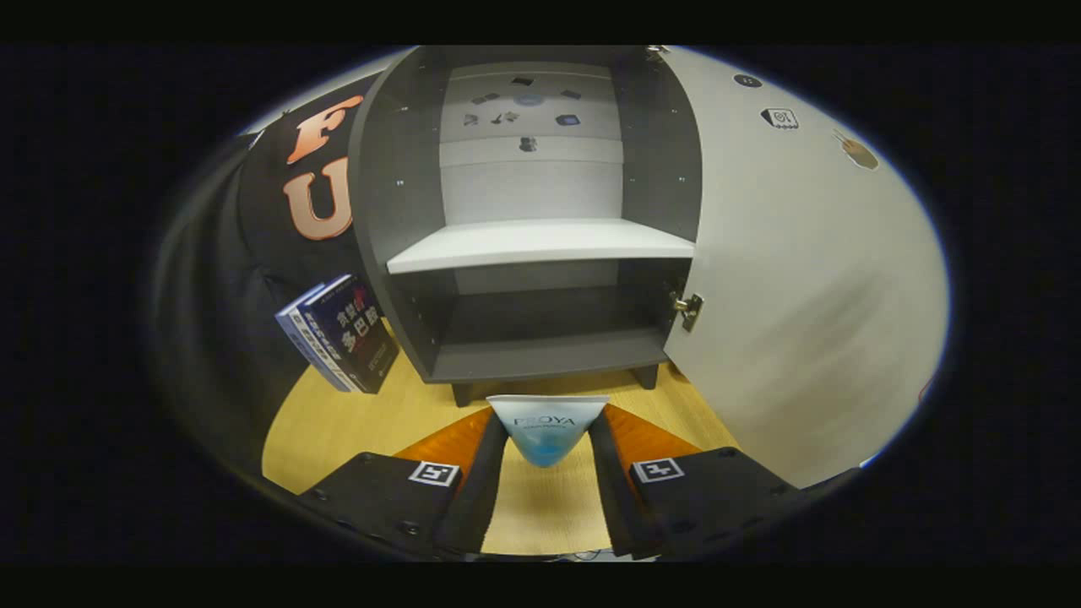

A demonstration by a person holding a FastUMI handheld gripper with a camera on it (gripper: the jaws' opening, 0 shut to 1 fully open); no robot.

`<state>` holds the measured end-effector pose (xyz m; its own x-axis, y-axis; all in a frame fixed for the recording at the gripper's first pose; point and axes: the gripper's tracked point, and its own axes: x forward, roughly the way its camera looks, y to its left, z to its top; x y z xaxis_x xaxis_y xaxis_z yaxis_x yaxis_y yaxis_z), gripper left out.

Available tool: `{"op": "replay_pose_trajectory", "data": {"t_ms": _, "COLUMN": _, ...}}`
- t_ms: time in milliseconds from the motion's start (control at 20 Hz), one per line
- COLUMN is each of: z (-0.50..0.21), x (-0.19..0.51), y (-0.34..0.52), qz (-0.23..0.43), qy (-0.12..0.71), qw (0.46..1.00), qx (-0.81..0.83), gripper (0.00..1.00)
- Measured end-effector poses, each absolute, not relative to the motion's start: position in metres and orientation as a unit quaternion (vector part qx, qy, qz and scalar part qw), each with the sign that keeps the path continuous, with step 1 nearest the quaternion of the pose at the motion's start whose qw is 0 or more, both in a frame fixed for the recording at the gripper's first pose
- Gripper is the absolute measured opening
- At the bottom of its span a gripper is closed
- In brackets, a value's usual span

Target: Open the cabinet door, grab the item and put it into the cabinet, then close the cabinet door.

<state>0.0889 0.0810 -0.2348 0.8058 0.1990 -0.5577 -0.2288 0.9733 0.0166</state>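
The tongs [547,460] grip a white-and-blue soft pouch [547,429] between both fingers, above the yellow wooden desk [355,422]. The dark grey cabinet [532,253] stands just ahead, its pale door [802,287] already open. I judge the carrying step; next, move forward onto the white shelf [540,243].

Even bright light; fisheye-bowed edges; door [794,279] blurred
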Motion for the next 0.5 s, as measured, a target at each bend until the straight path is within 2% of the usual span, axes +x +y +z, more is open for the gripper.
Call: {"op": "replay_pose_trajectory", "data": {"t_ms": 500, "z": -0.120, "x": 0.144, "y": 0.111, "qz": 0.136, "qy": 0.243, "qw": 0.960, "qx": -0.037, "gripper": 0.61}}
